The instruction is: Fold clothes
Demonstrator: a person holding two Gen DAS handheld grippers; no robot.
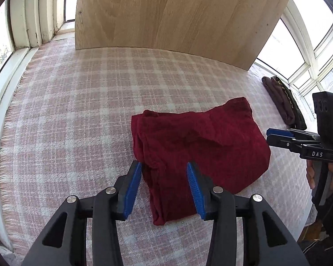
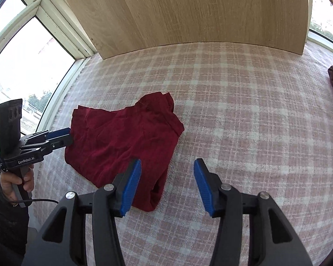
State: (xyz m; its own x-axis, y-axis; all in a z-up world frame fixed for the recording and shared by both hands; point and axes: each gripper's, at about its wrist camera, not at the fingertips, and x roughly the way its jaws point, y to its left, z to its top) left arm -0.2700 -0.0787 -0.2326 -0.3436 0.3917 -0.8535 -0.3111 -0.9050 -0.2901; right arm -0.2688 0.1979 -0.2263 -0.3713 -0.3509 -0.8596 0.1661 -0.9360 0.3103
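A dark red garment [image 1: 195,141] lies loosely folded and rumpled on the plaid blanket [image 1: 77,110]. My left gripper [image 1: 163,165] hovers over the garment's near left part. Its blue pads stand apart, with cloth below them but nothing pinched. In the right wrist view the garment [image 2: 122,137] is left of centre, and my right gripper [image 2: 167,163] is open over its near right edge. The right pad is over bare blanket [image 2: 244,122]. Each gripper shows side-on in the other's view, at the cloth's edge: right gripper [image 1: 267,134], left gripper [image 2: 70,136].
A light wooden board [image 1: 177,15] stands upright at the back of the blanket. Dark brown folded clothes [image 1: 279,102] lie at the far right, by the window [image 1: 310,44]. A window sill [image 1: 2,102] runs along the left. A hand [image 2: 13,184] holds the left gripper's handle.
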